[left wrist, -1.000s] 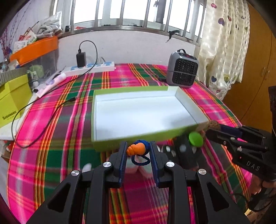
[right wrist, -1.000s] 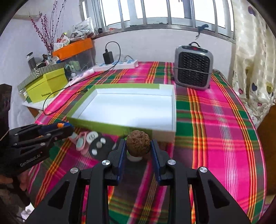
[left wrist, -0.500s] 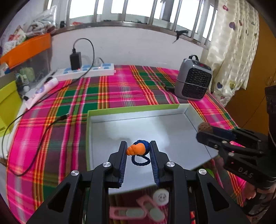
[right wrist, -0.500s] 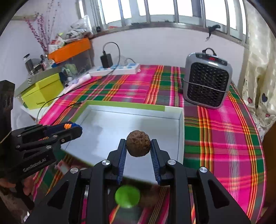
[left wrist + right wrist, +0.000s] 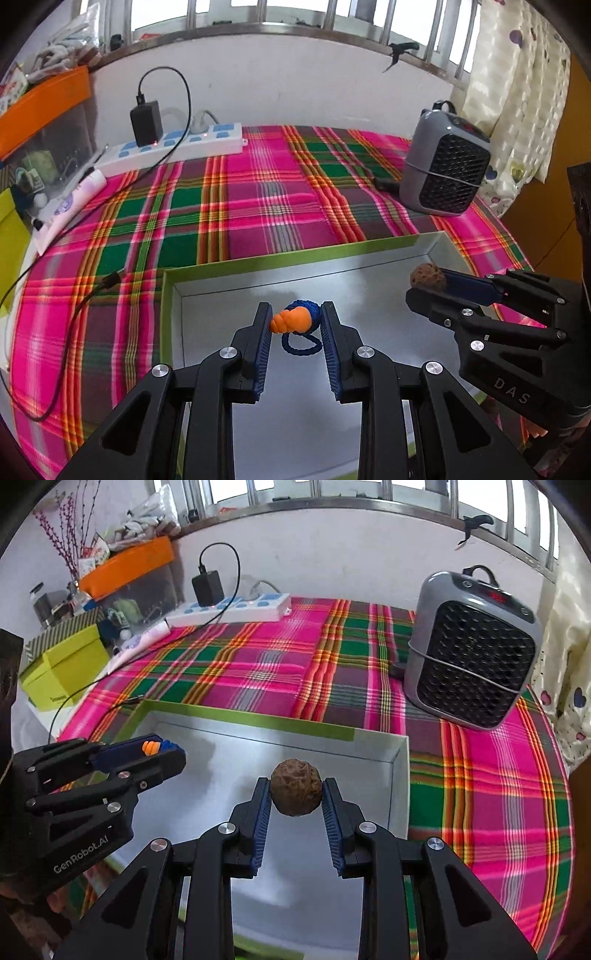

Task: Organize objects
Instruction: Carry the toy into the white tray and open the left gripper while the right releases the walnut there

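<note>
While pinched crosswise, knitted toy (orange end left).

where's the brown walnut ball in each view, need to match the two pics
Left wrist view: the brown walnut ball is at mid right, at the tip of the right gripper over the tray's right end.
Right wrist view: the ball is at centre, clamped between that gripper's blue pads.
Shared landmark: the grey heater, beyond the green-rimmed tray on the right.
</note>
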